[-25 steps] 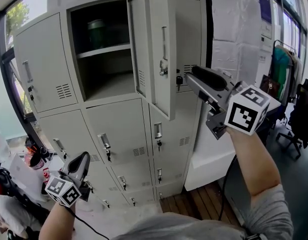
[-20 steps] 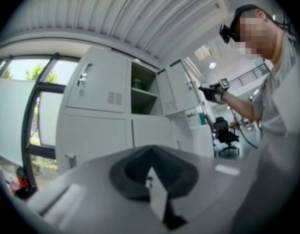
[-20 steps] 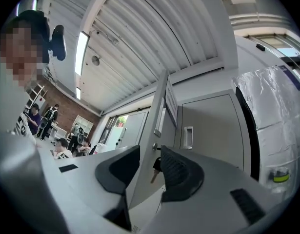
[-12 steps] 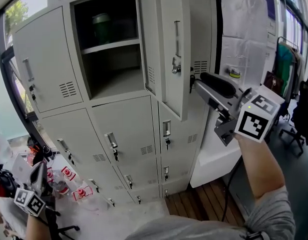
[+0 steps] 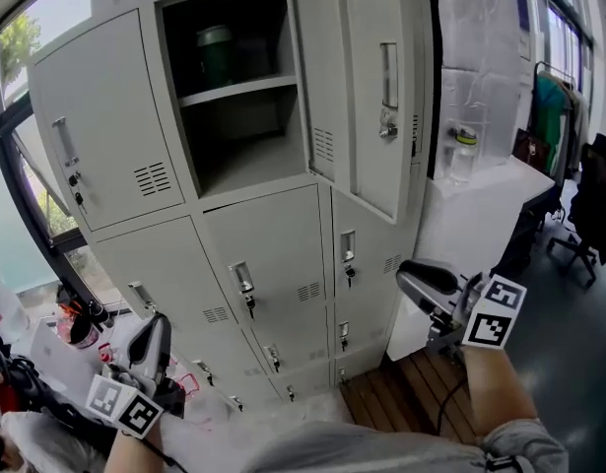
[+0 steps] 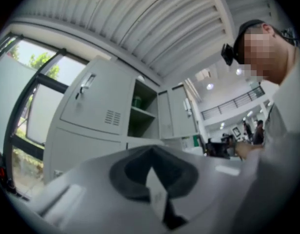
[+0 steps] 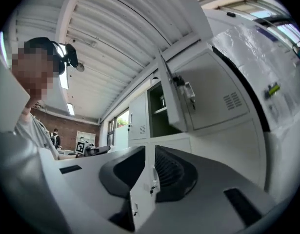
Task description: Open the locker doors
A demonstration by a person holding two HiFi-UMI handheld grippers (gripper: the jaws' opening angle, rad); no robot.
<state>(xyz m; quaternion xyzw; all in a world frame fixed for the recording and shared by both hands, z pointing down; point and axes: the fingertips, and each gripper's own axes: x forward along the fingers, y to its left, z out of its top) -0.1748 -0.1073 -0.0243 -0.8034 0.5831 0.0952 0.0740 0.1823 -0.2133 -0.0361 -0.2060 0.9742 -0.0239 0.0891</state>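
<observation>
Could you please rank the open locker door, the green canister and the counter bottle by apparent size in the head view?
Largest: open locker door.
Then: green canister and bottle, too alike to rank.

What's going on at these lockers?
A person faces the lockers, a gripper in each hand. The top middle compartment stands open, a green container on its shelf; the lower doors are shut. The left gripper and right gripper hang low, touching nothing; the right one's jaws have just been closing, empty.
</observation>
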